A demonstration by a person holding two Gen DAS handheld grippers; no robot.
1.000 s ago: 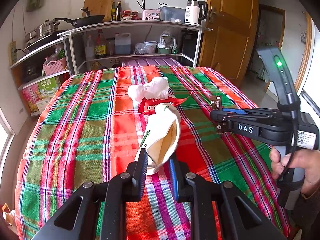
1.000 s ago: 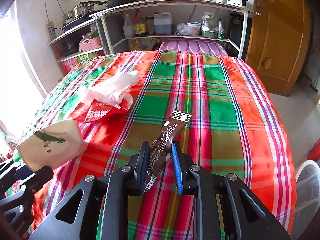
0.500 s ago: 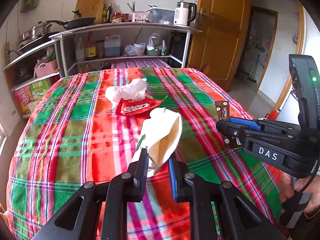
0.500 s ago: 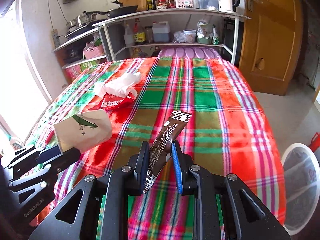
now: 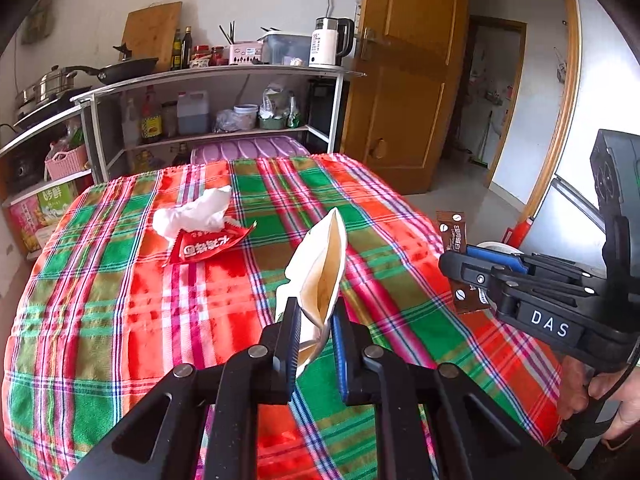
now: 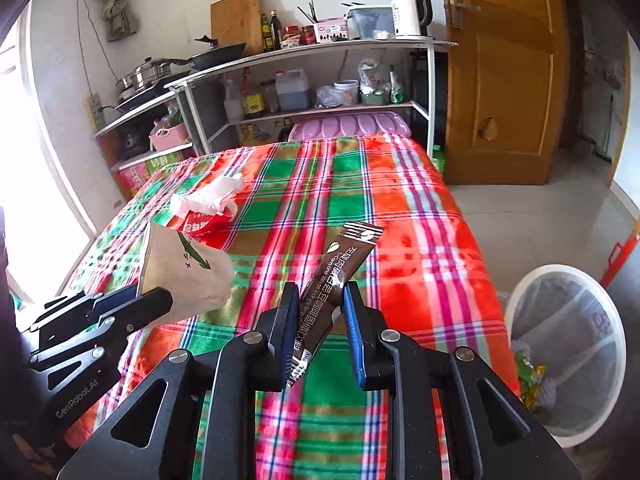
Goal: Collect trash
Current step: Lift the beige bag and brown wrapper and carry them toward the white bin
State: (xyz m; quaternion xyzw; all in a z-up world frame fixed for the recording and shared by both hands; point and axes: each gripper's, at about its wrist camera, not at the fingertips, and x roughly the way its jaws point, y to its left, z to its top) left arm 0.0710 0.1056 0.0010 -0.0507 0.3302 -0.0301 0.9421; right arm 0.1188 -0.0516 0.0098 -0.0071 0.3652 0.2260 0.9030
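My left gripper (image 5: 314,312) is shut on a cream paper pouch (image 5: 324,268) and holds it up above the plaid tablecloth (image 5: 120,304); the pouch also shows in the right wrist view (image 6: 188,276). My right gripper (image 6: 318,304) is shut on a brown coffee stick wrapper (image 6: 340,272), which also shows in the left wrist view (image 5: 454,234). A crumpled white tissue (image 5: 196,212) and a red snack wrapper (image 5: 208,242) lie on the cloth at the far left. A white bin (image 6: 568,344) with a clear liner stands on the floor to the right of the table.
A metal shelf unit (image 5: 224,80) with pans, bottles and a kettle (image 5: 330,42) stands behind the table. A purple plastic stool (image 6: 348,126) sits at the table's far edge. A wooden door (image 6: 504,72) is at the right. A window is at the left.
Both grippers have pulled back and swung right with their loads. The bin has come more into the right wrist view. The pouch now stands more upright.
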